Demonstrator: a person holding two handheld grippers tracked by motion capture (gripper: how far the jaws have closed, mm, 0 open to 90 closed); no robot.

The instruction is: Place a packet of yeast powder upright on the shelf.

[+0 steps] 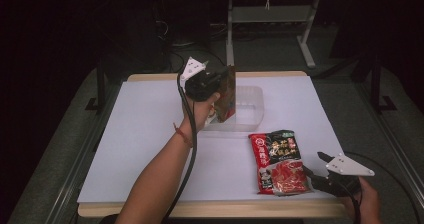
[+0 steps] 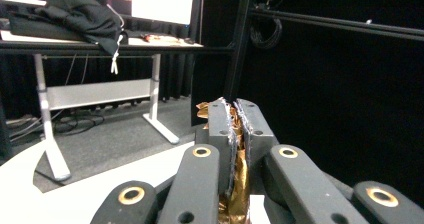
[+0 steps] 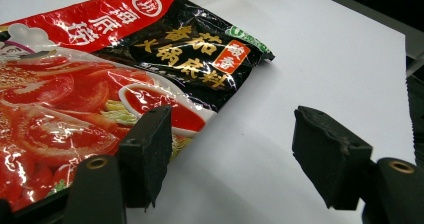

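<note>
Between left gripper (image 2: 234, 129) jaws: thin gold-brown pouch (image 1: 226, 93) clamped by its top edge | light, crinkly, slippery | right gripper (image 3: 235, 149) jaws released.

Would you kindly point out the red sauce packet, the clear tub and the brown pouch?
Red sauce packet (image 1: 277, 161), high view, middle of its front.
Clear tub (image 1: 256, 100), high view, right wall.
Brown pouch (image 1: 227, 96), high view, its side face, hanging from the left tongs.

Red-and-black packet (image 1: 278, 161) with tomato pictures; golden-brown pouch (image 1: 227, 95).
</note>
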